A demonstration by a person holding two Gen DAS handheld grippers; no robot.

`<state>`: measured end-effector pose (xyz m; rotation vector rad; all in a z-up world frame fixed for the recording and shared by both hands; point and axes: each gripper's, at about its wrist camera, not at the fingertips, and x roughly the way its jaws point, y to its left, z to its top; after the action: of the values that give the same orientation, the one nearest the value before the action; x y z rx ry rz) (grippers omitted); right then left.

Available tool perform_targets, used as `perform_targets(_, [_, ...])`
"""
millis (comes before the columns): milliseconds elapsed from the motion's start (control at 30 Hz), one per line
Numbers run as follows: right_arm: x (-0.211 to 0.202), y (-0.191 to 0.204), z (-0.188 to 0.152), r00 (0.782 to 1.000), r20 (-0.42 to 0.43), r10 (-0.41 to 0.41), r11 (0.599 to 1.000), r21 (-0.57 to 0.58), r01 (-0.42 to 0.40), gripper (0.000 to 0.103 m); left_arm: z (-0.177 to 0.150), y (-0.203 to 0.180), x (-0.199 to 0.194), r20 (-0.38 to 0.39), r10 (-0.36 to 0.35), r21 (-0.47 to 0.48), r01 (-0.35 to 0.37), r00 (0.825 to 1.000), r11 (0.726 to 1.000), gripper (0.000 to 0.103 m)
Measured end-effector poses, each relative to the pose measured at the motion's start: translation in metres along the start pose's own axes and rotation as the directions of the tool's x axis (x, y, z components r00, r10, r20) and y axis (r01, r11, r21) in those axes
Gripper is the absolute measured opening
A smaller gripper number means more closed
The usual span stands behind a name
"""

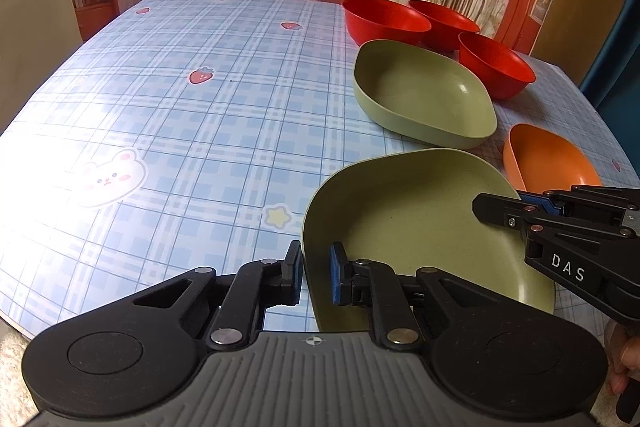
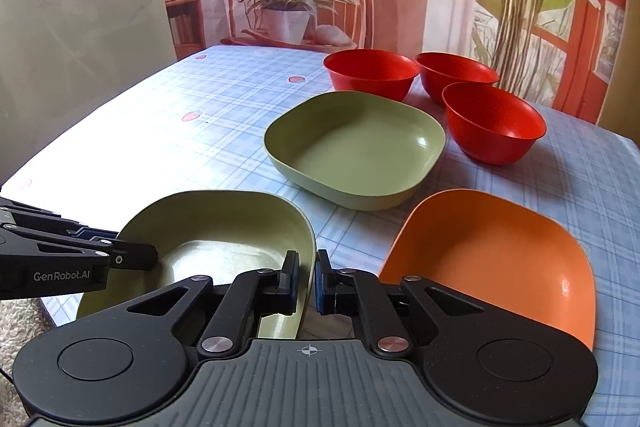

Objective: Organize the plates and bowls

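Green plate pinched at opposite rims by left gripper and right gripper | step: lifting | next: stacking into second green plate, judged.

I am looking at my left gripper: black arms, blue pads, shiny round screws, grey ribbed base. My right gripper is looking the same. White letters are showing.
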<state>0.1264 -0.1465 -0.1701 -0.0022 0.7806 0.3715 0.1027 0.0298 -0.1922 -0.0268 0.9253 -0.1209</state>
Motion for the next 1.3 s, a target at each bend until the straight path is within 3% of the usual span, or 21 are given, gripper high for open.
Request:
perform_targets(133, [-0.001,-0.002,-0.001,1.000,0.002,0.009,1.000,0.017,-0.009,0.007,0.000,0.003,-0.002,0.016,0.002,-0.009,-0.002,1.000,1.000,0.010])
perform_targets(700, [-0.015,-0.010,-0.006,1.000,0.015,0.004,0.999,0.053,-0.005,0.013,0.001,0.009,-0.004,0.025,0.003,-0.036,-0.002,1.000,0.999,0.009])
perform_targets(1067, [-0.024,-0.005,-0.016,1.000,-0.021,0.019,0.998,0.068,-0.017,0.013,-0.003,0.010,-0.010,-0.014,-0.036,-0.040,0.036,0.999,0.999,0.009])
perform_targets(1300, [-0.021,-0.003,-0.021,0.998,-0.052,0.032,0.995,0.094,-0.027,0.013,-0.004,0.006,-0.013,-0.009,-0.020,-0.020,0.020,1.000,1.000,0.009])
